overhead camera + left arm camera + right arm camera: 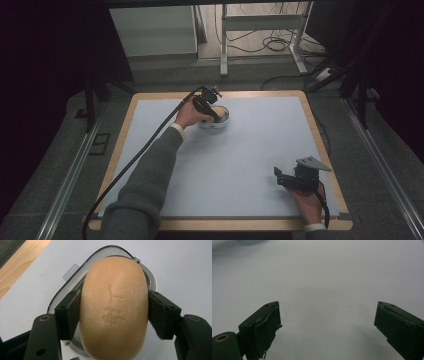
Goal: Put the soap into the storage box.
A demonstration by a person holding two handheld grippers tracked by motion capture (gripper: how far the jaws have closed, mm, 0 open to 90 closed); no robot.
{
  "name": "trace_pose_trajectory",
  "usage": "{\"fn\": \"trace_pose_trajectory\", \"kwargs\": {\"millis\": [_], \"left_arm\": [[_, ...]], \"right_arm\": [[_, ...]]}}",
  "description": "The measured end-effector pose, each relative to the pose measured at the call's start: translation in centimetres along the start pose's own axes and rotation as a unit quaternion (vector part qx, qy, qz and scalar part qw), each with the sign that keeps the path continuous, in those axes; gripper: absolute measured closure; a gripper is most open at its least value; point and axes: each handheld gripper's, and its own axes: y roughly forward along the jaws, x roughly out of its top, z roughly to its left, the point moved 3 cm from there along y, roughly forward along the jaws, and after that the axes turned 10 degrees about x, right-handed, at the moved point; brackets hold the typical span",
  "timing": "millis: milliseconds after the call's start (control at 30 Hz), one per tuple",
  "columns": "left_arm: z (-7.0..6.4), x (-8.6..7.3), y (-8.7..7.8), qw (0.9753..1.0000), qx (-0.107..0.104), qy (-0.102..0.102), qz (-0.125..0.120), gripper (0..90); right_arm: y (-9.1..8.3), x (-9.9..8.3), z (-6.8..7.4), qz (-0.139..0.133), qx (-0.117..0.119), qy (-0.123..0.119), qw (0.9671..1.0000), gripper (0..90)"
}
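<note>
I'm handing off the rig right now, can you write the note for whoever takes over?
Left tool: jaws closed on the two long sides of the tan soap bar, which sits over the white soap dish at the far middle of the table. Whether the bar rests in the dish or is lifted slightly cannot be told.
Right tool: open, holding nothing, low over the bare mat at the near right.
Done: soap gripped.
Left: finish the soap move with the left tool; the right tool is free to steady the dish if needed.
</note>
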Motion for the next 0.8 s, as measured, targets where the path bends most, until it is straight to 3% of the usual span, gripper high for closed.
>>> {"fn": "trace_pose_trajectory", "kwargs": {"millis": [367,467,800], "left_arm": [[-0.2,-0.1,0.7,1.0000,0.007,-0.001,-0.003,31.7],[-0.3,0.0,0.1,0.9998,0.004,-0.008,-0.019,29.9],[-0.4,-1.0,-2.0,0.9993,0.006,-0.009,-0.035,27.3]], "right_arm": [[0.1,0.0,0.0,0.005,-0.001,0.001,1.0000,6.8],[0.1,0.0,0.0,0.004,-0.002,0.000,1.0000,6.9],[0.1,0.0,0.0,0.004,-0.004,-0.001,1.0000,6.9]]}}
